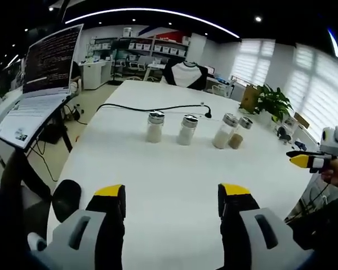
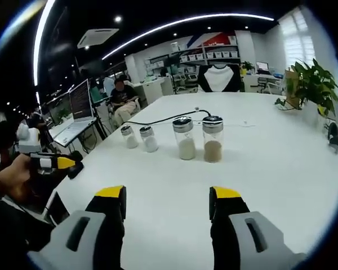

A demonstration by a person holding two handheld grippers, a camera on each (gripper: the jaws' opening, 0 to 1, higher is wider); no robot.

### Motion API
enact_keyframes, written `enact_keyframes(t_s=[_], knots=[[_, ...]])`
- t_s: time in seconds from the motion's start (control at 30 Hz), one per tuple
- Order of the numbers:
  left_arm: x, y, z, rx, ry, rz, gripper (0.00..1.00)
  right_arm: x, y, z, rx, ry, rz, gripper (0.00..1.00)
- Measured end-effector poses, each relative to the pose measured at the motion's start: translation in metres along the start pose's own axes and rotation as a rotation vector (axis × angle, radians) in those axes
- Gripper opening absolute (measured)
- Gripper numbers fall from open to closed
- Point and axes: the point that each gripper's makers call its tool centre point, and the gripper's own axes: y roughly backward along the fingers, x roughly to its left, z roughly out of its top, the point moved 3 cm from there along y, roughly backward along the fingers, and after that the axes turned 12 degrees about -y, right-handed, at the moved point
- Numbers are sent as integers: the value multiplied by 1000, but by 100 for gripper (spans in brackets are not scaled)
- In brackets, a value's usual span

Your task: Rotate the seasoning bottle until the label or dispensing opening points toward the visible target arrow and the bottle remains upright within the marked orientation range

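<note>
Your left tongs (image 1: 172, 198) are released, the yellow-tipped jaws spread wide over bare white surface (image 1: 174, 169) and gripping nothing. Your right tongs (image 2: 168, 201) are likewise spread apart, with nothing between them.

In the left gripper view, four bottles stand upright in a row across the middle of the surface, well beyond the tongs. From left to right: a first bottle (image 1: 155, 127) with pale contents, a second bottle (image 1: 187, 130) like it, a third bottle (image 1: 224, 131) with cream-coloured contents, and a fourth bottle (image 1: 239, 134) with brown contents, just beside the third. All four have silver caps. No label or writing can be read on any of them, and you cannot tell which way their openings face.

A black cable (image 1: 152, 108) runs across the surface behind the row. A laptop (image 1: 42, 84) sits open at far left; its screen shows lines of text too small to read. A plant (image 1: 272, 101) stands at the far right edge.

In the right gripper view, the brown and cream bottles are the nearer pair, and your left tongs enter at the left edge, held in your hand (image 2: 11, 177).
</note>
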Motion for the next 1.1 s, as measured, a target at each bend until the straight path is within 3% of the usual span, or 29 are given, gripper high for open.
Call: enact_keyframes(t_s=[0.47, 0.63, 1.1], knots=[[3, -1, 0, 10, -14, 6, 71, 0, 0, 1, -4, -13, -6, 59], [6, 0, 5, -19, 2, 8, 71, -1, 1, -2, 1, -10, -7, 59], [16, 0, 9, 1, -49, 19, 71, -1, 8, -3, -10, -19, -17, 59]])
